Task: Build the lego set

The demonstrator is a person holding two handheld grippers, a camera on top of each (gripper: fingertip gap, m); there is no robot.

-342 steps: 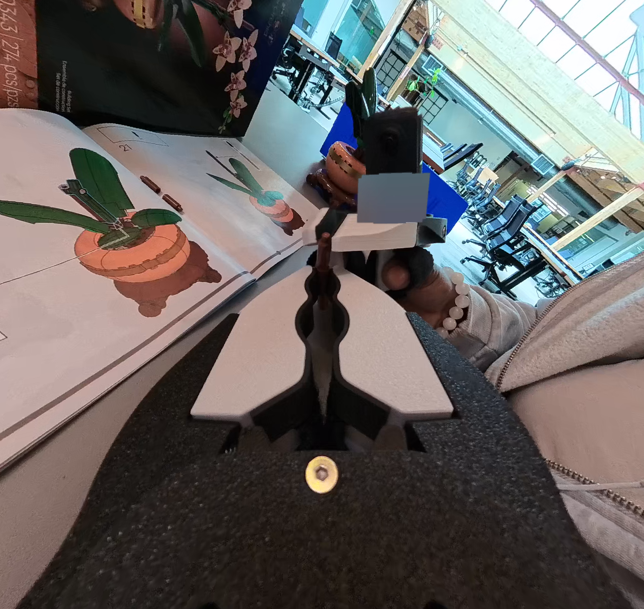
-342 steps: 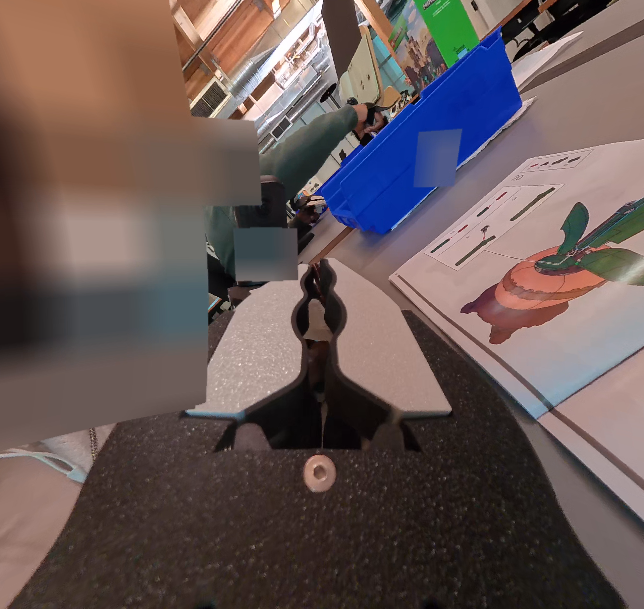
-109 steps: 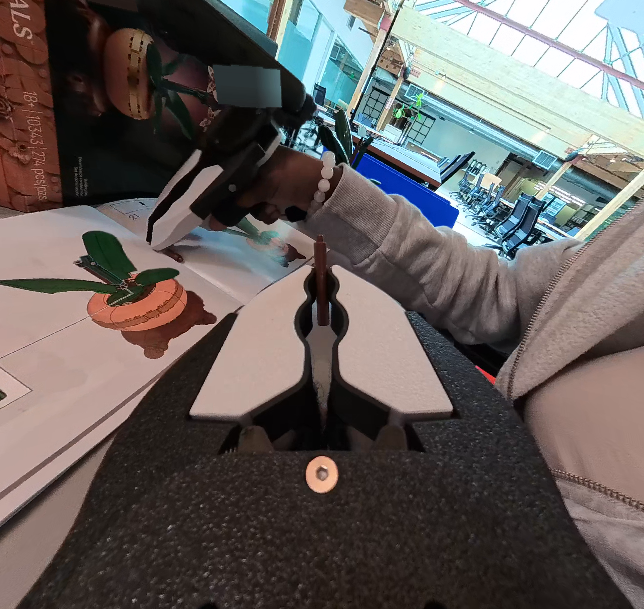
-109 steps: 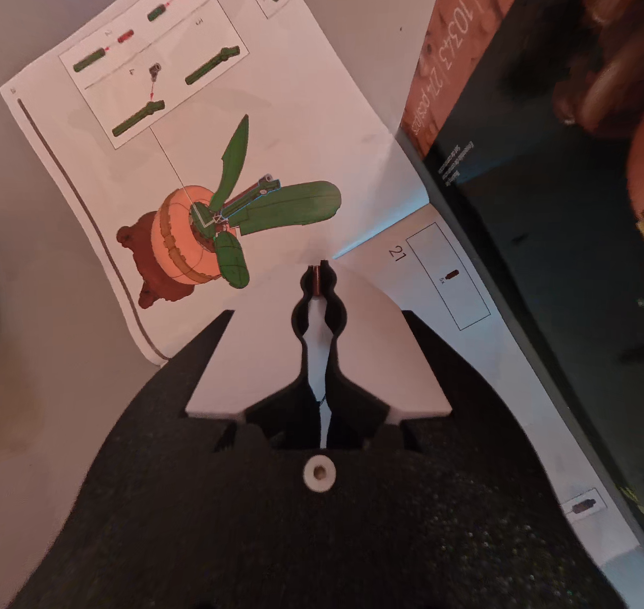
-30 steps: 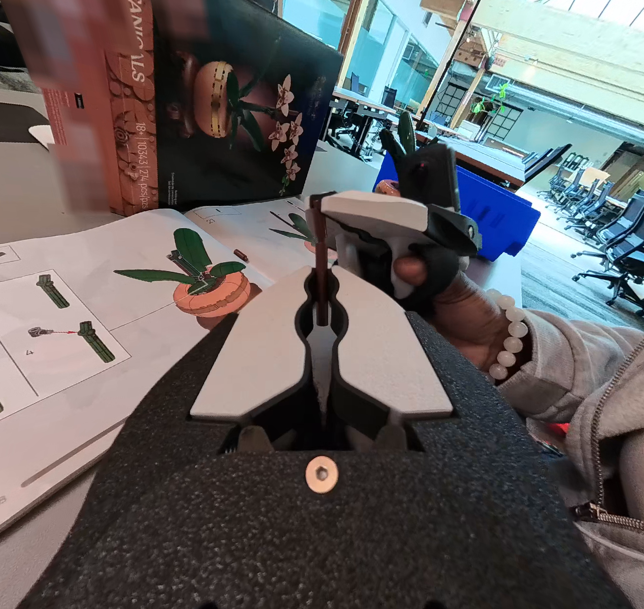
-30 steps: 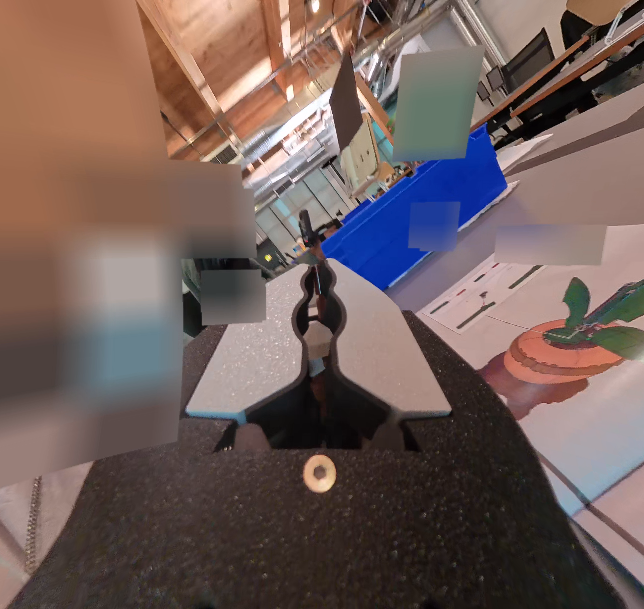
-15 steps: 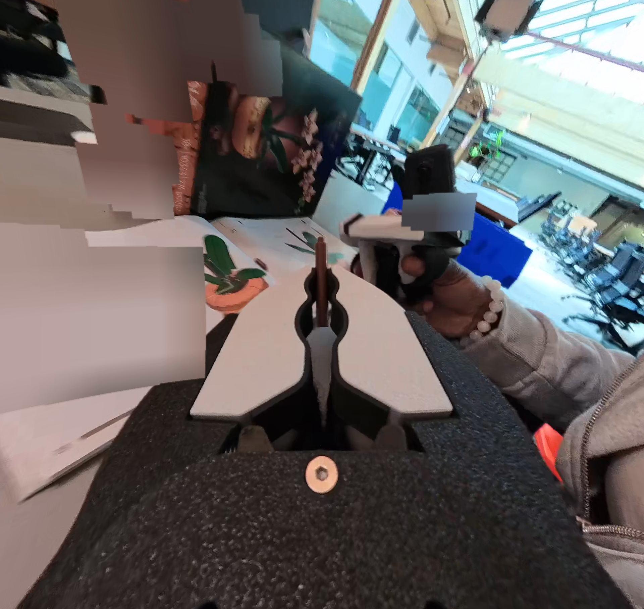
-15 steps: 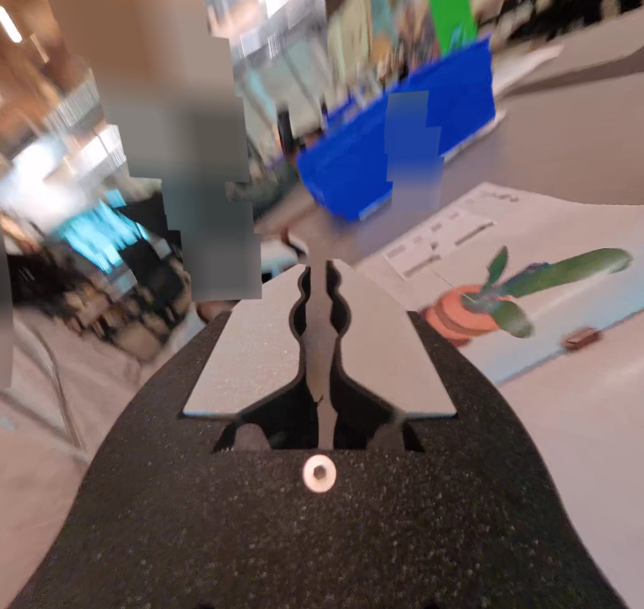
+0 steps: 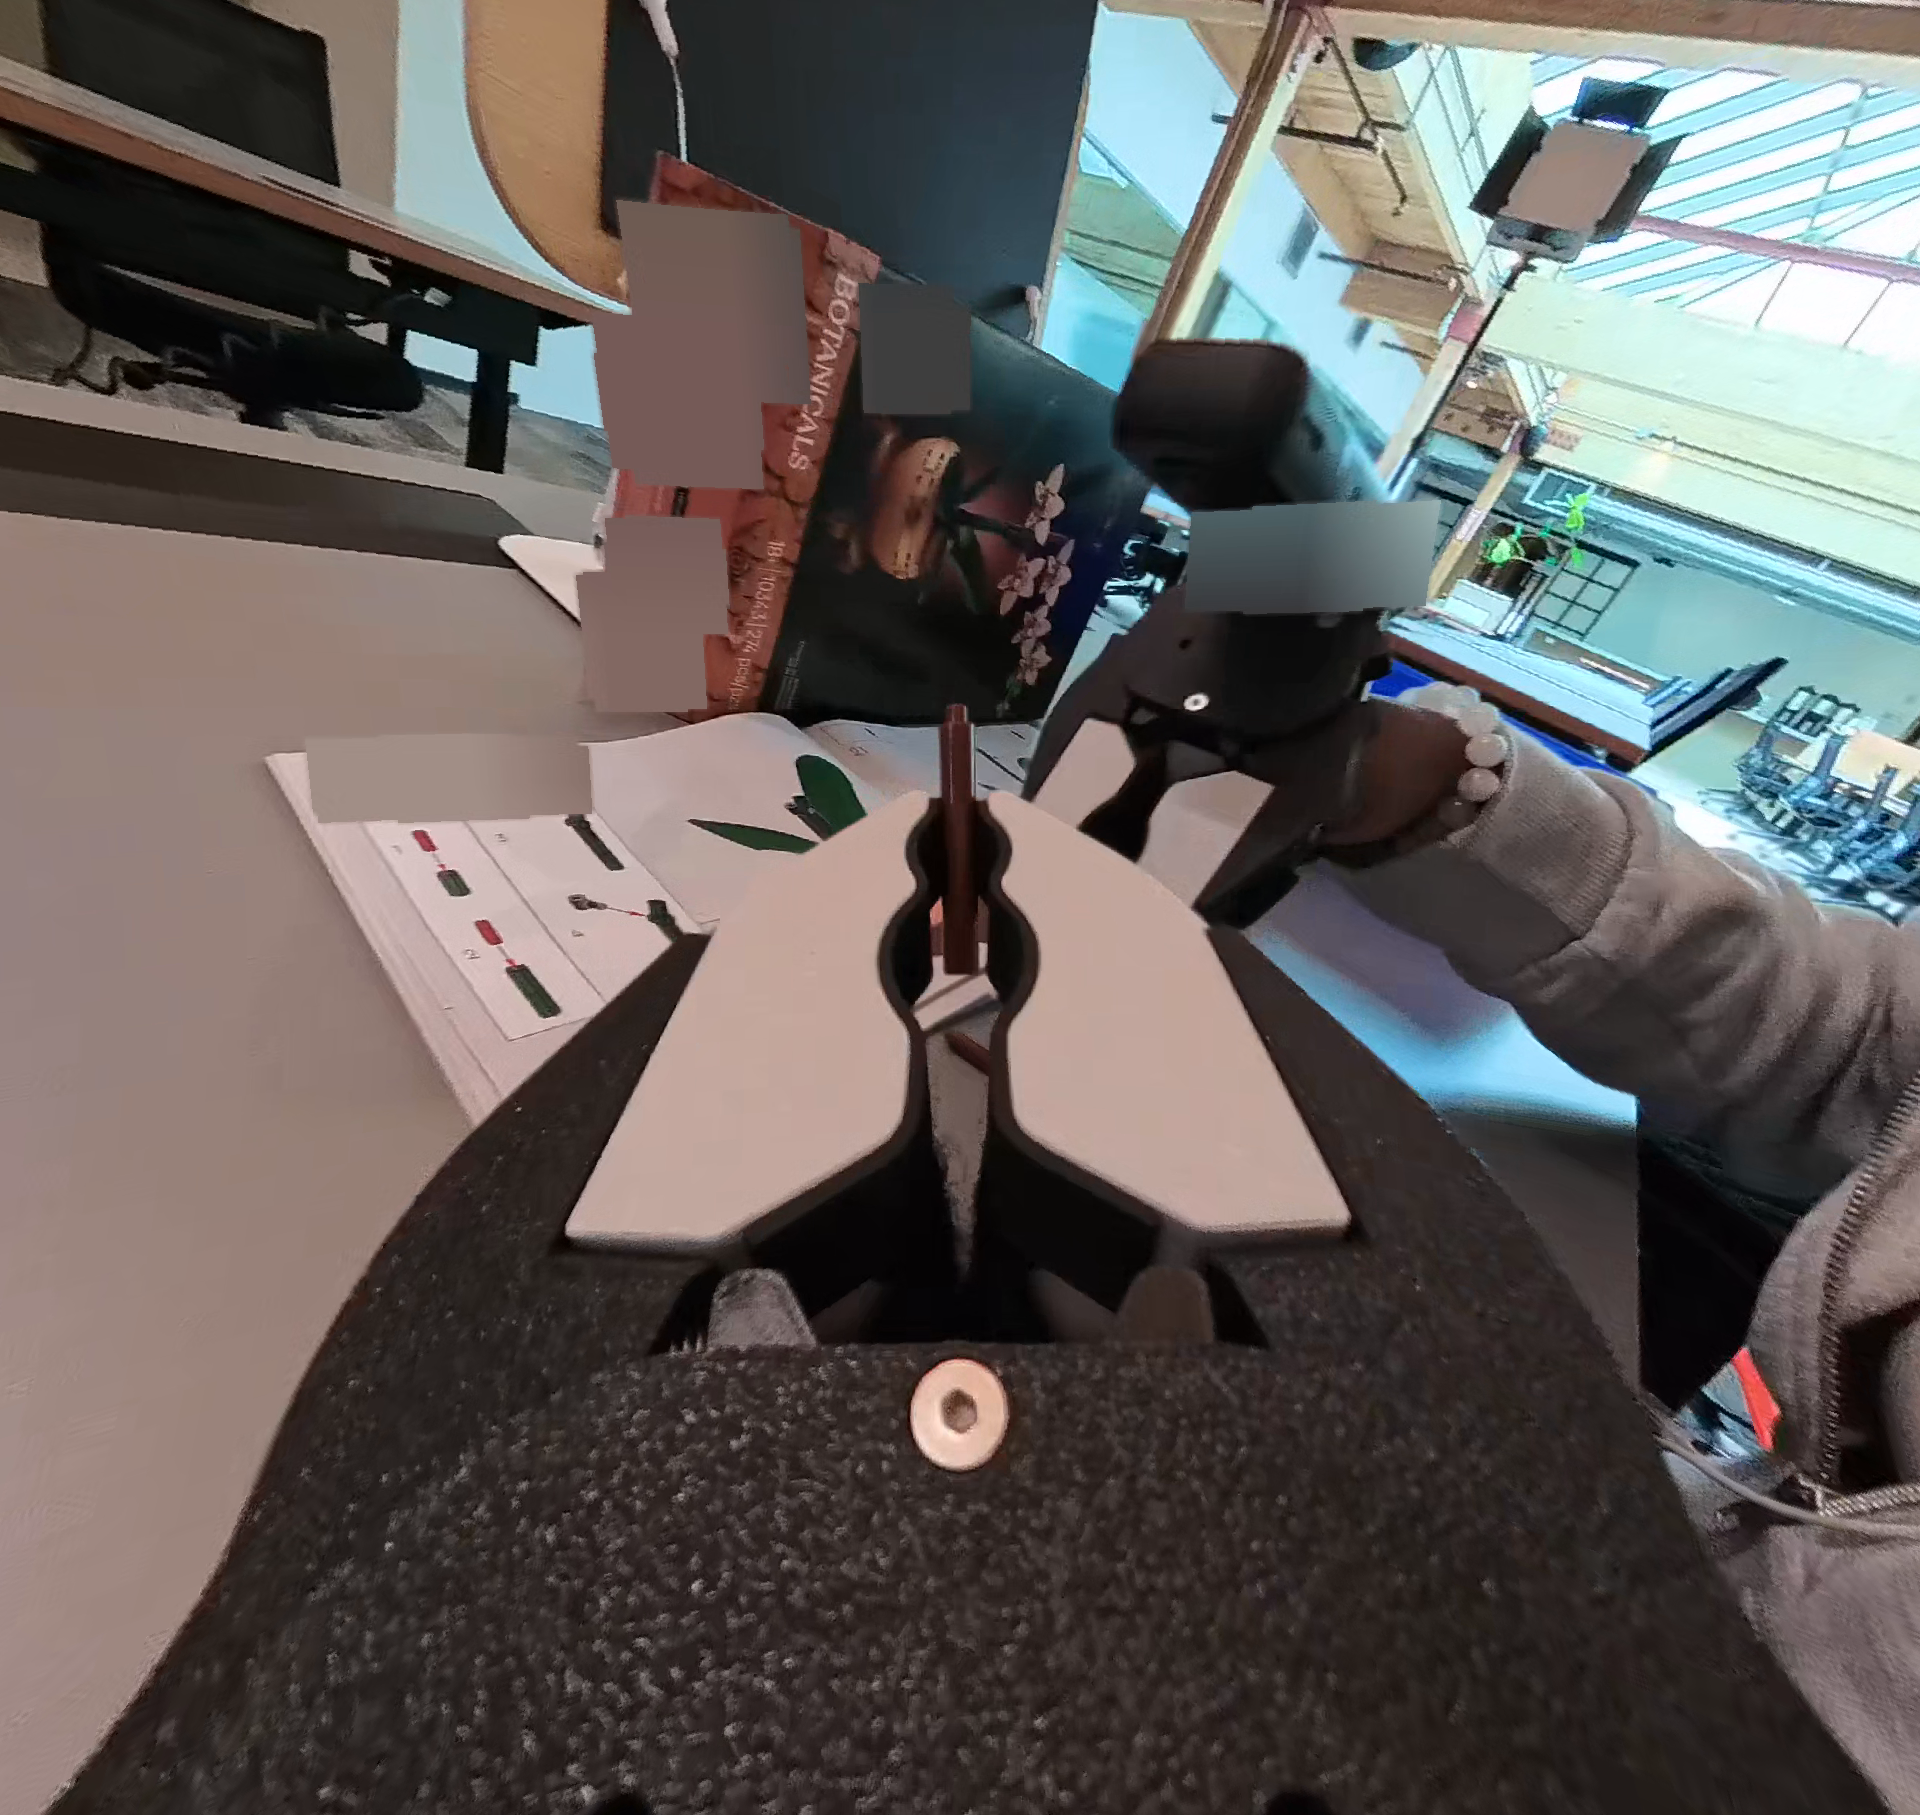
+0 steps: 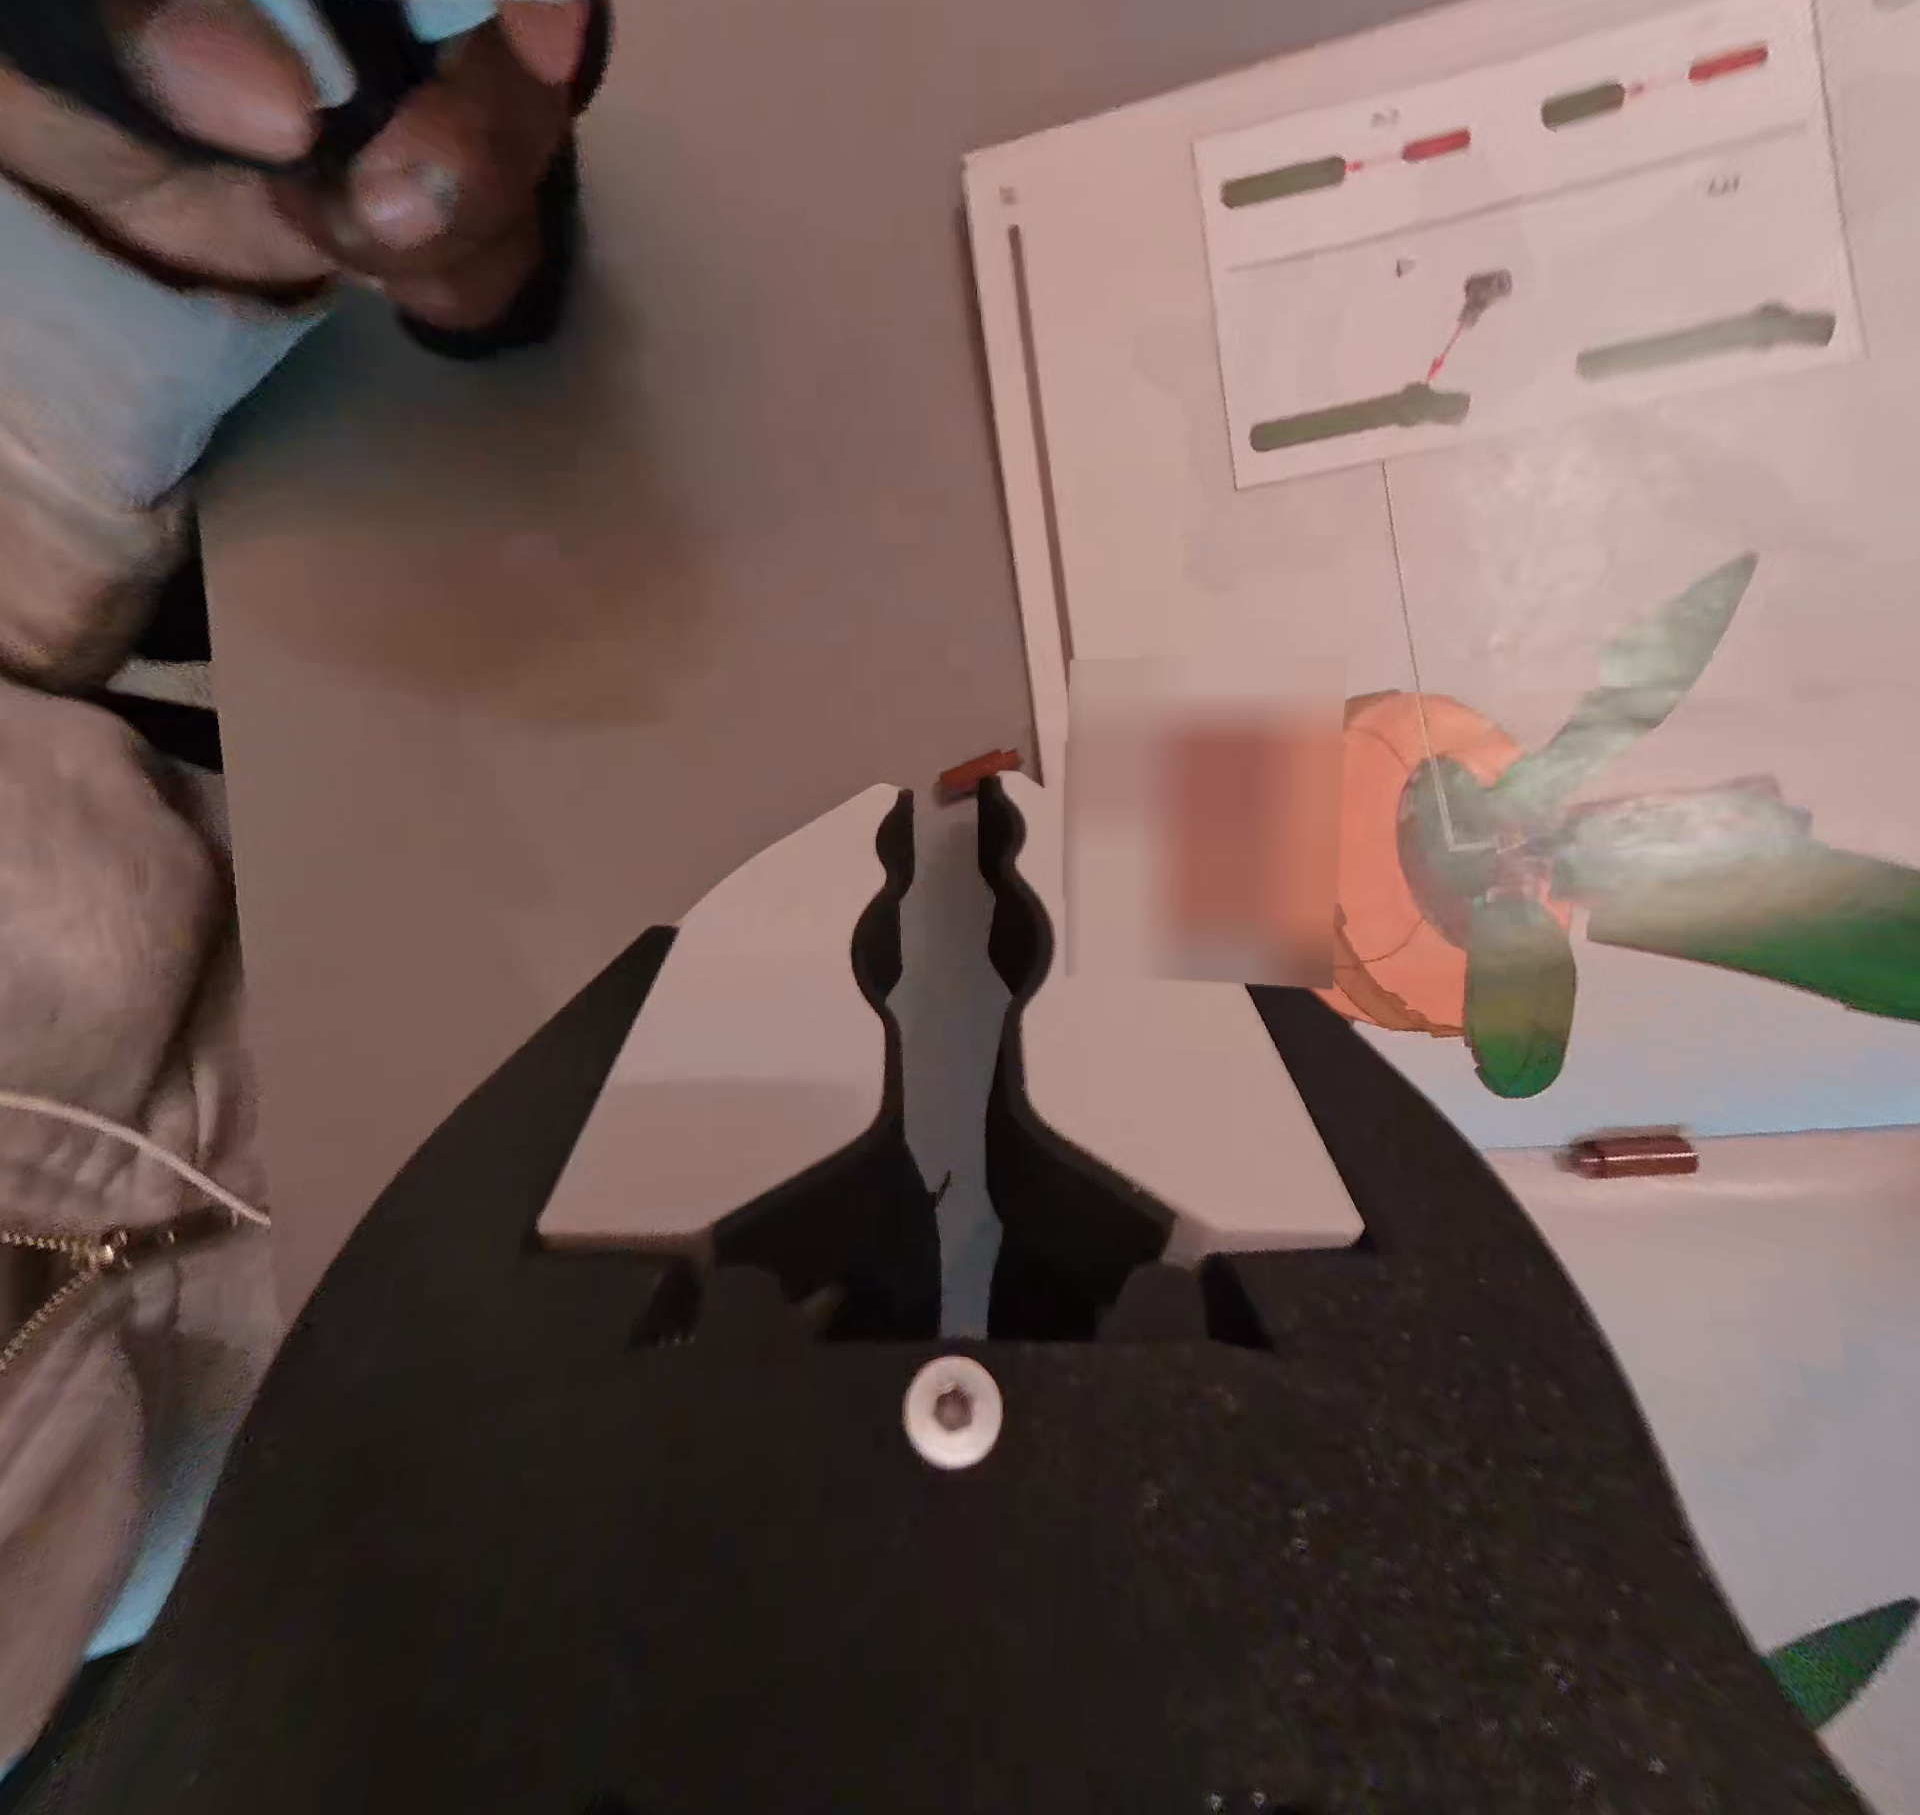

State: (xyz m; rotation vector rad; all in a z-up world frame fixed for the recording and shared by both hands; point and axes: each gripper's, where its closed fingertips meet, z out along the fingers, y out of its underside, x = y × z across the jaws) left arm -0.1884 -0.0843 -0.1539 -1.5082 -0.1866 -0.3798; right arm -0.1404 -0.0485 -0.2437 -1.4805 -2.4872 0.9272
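Observation:
My left gripper (image 9: 958,804) is shut on a thin brown lego rod (image 9: 958,892) that stands upright out of its tips. My right gripper (image 10: 943,804) points down at the grey table (image 10: 582,539) with its jaws a little apart and nothing between them. A small reddish-brown lego piece (image 10: 977,768) lies just past its tips, by the edge of the open instruction booklet (image 10: 1558,560). A second brown piece (image 10: 1636,1157) lies on the booklet to the right. The right gripper also shows in the left wrist view (image 9: 1148,820), over the booklet (image 9: 540,892).
The lego set's box (image 9: 914,539) stands upright behind the booklet. The person's hand (image 10: 312,134) holding the left gripper is at the top left of the right wrist view, above the table. A grey sleeve (image 9: 1621,944) crosses on the right. Tip to tip, the grippers are about 11 cm apart.
My right gripper has opened and swung down from facing the room to facing the table, and the small piece now lies on the table. My left gripper still holds the rod and has turned left.

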